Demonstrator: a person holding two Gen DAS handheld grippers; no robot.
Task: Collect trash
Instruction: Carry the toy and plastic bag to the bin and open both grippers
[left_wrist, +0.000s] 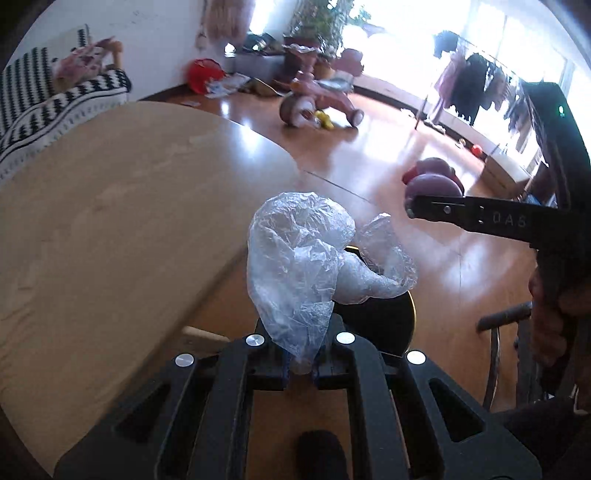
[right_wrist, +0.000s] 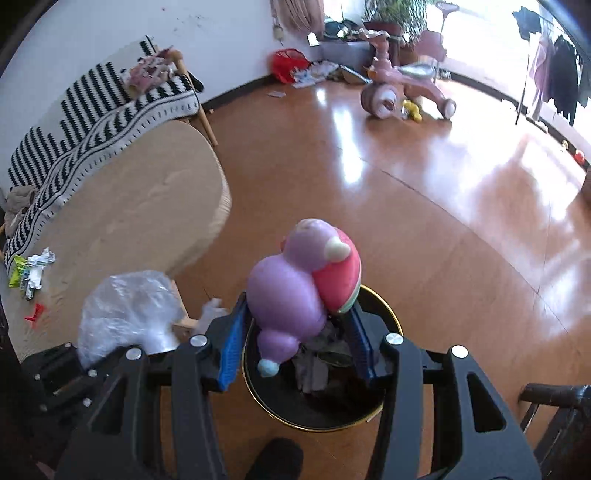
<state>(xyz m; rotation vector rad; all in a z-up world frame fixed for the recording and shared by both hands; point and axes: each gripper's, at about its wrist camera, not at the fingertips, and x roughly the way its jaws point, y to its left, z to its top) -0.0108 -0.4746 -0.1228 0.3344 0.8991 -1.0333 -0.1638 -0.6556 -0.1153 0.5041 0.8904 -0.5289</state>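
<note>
The bin (left_wrist: 384, 317) near the lower middle of the left wrist view is mostly hidden behind the clear plastic bag (left_wrist: 295, 266) — only part of its dark rim shows. In the right wrist view, the purple and pink toy (right_wrist: 295, 291) covers part of the bin's mouth. The small scraps (right_wrist: 31, 273) at the far left on the surface (right_wrist: 129, 206) are too small to name — crumpled wrappers, perhaps.
</note>
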